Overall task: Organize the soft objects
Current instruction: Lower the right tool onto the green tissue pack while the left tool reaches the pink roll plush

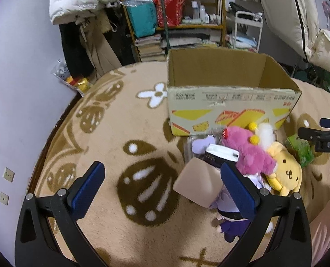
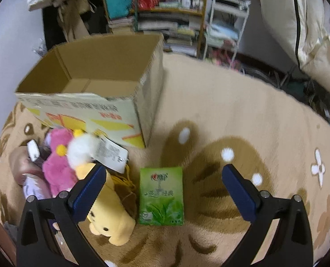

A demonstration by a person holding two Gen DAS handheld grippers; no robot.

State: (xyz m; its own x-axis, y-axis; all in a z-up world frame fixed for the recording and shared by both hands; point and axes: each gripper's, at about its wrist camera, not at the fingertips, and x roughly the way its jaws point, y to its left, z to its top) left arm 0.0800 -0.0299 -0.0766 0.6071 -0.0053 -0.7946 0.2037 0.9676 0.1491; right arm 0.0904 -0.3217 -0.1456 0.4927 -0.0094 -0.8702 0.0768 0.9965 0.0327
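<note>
Several soft toys lie heaped against the near wall of the empty cardboard box [image 2: 93, 71]. I'd first take the yellow plush [image 2: 111, 218], pinching its body, not an ear. Both the left gripper [image 1: 162, 191] and right gripper [image 2: 162, 193] gape wide, holding and touching nothing.

Cardboard box [image 2: 93, 84] stands on the rug [image 2: 231, 115]; plush toys [image 2: 60, 169] piled before it — tissue pack [image 2: 161, 195] just right of them.
</note>
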